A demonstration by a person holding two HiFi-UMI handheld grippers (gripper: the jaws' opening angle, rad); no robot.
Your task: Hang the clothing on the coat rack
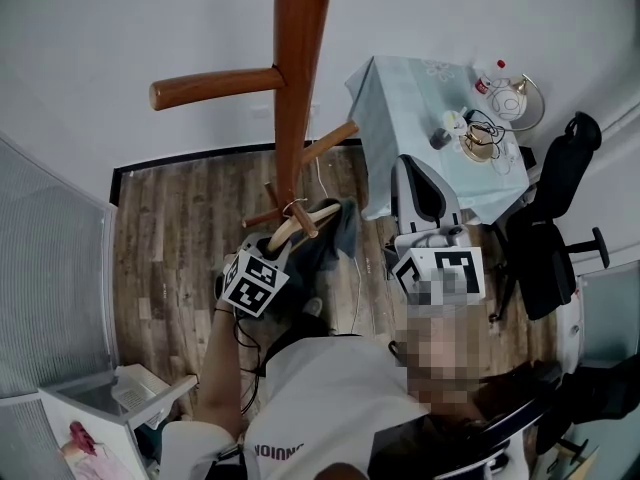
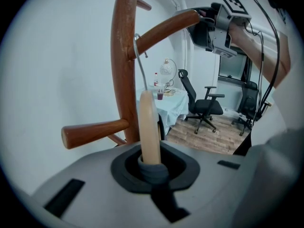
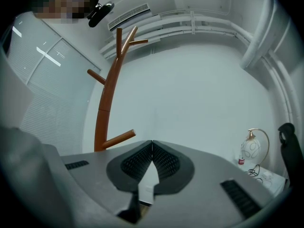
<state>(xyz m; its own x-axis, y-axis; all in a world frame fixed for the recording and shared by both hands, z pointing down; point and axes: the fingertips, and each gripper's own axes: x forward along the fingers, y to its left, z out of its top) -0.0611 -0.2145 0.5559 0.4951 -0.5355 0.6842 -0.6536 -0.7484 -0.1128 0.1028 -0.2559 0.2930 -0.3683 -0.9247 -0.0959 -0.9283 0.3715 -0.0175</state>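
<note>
A brown wooden coat rack (image 1: pixel 296 68) stands by the white wall, with pegs pointing several ways. A pale wooden hanger (image 1: pixel 292 225) carries a dark grey garment (image 1: pixel 338 233), and its metal hook (image 2: pixel 140 65) sits over a peg close to the pole (image 2: pixel 122 70). My left gripper (image 2: pixel 151 163) is shut on the hanger's arm and a fold of the grey cloth, just below the peg; its marker cube (image 1: pixel 252 283) shows in the head view. My right gripper (image 3: pixel 152 142) is shut and empty, held off to the right of the rack (image 3: pixel 105 99).
A table with a pale blue cloth (image 1: pixel 400 128) stands to the right of the rack, with a globe lamp (image 1: pixel 512 103) and small items on it. A black office chair (image 1: pixel 552 223) is beside it. A white cabinet (image 1: pixel 105 398) sits at the lower left. Cables trail over the wood floor.
</note>
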